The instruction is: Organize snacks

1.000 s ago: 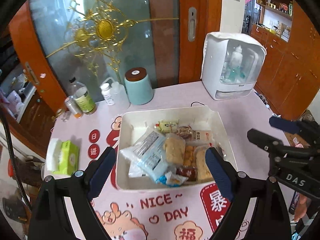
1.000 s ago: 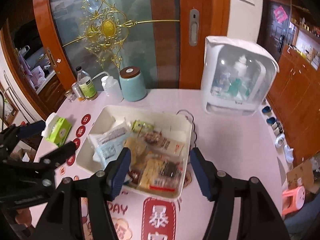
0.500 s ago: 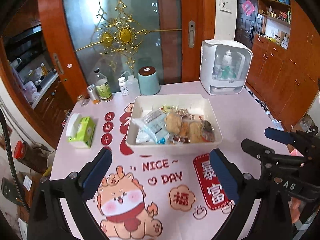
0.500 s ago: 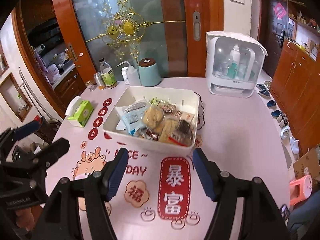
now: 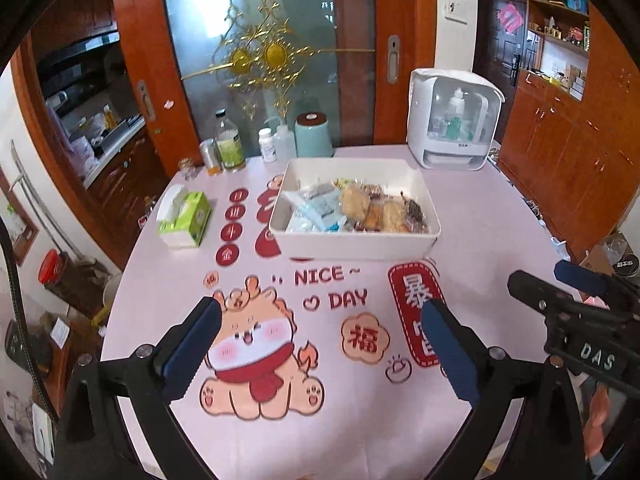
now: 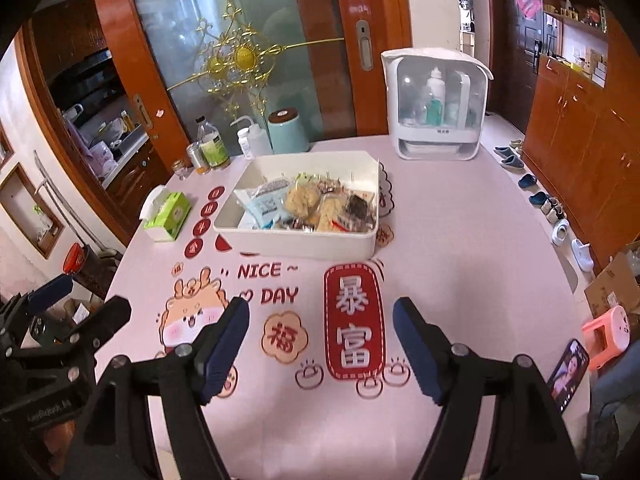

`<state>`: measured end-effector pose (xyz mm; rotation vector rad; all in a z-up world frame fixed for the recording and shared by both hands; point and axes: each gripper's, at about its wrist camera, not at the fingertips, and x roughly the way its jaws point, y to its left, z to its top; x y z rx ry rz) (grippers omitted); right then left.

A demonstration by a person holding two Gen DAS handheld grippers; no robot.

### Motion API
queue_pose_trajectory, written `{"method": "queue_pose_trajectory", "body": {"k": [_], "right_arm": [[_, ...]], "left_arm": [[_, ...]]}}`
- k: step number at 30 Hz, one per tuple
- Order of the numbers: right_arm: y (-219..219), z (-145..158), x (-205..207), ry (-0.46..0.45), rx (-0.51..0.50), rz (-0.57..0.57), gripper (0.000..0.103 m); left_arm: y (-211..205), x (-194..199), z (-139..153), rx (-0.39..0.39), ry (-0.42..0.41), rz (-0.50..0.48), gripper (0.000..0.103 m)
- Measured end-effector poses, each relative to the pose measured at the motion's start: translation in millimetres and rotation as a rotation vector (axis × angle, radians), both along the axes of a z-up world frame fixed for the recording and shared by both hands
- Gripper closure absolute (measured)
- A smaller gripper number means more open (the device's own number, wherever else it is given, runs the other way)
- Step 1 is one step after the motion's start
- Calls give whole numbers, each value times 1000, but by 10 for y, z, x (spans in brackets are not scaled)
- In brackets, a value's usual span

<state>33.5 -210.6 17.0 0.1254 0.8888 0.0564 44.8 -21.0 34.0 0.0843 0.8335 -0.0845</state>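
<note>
Left wrist view takes in most of a round table (image 5: 488, 240) under a pink printed cloth, its near edge cut off by the frame; the cloth carries a cartoon dragon, "NICE DAY" and red Chinese labels. Behind it stands a frosted glass sliding door (image 5: 256, 40) with gold ornament. At the table's far right sits a white countertop cabinet (image 5: 454, 120) with a clear front; the bottles inside are too hazy to name. Mid-table, toward the far side, is the white plastic bin (image 5: 356, 242) holding the snacks (image 5: 352, 208), a jumble of wrapped packets whose labels cannot be read, with its near wall hiding the lower ones. The left gripper (image 5: 320, 332) hovers over the cloth near the dragon, well apart from the bin, jaws spread wide and holding nothing. The right gripper (image 6: 320, 332) is likewise wide open and empty above the red label; in the left view only its tips show at the right edge. Left of the bin lies a green tissue pack (image 5: 184, 220). Along the far edge stand a teal canister (image 5: 314, 136), a glass bottle (image 5: 228, 144), a white squeeze bottle (image 5: 282, 142), a small pill bottle (image 5: 267, 146) and a can (image 5: 209, 156). A phone (image 6: 568, 374) lies at the table's right rim, partly cut by the gripper.
</note>
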Motion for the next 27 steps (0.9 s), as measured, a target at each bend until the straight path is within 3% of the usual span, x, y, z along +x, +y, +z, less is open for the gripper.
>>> {"method": "queue_pose_trajectory", "body": {"k": [11, 19, 27], "right_arm": [[235, -1, -312, -46, -98, 20, 28], [246, -23, -313, -44, -84, 20, 28], [233, -76, -279, -22, -71, 23, 28]], "left_arm": [[75, -187, -116, -32, 37, 66, 4], [89, -250, -212, -8, 28, 101, 3], [79, -218, -358, -16, 88, 103, 3]]}}
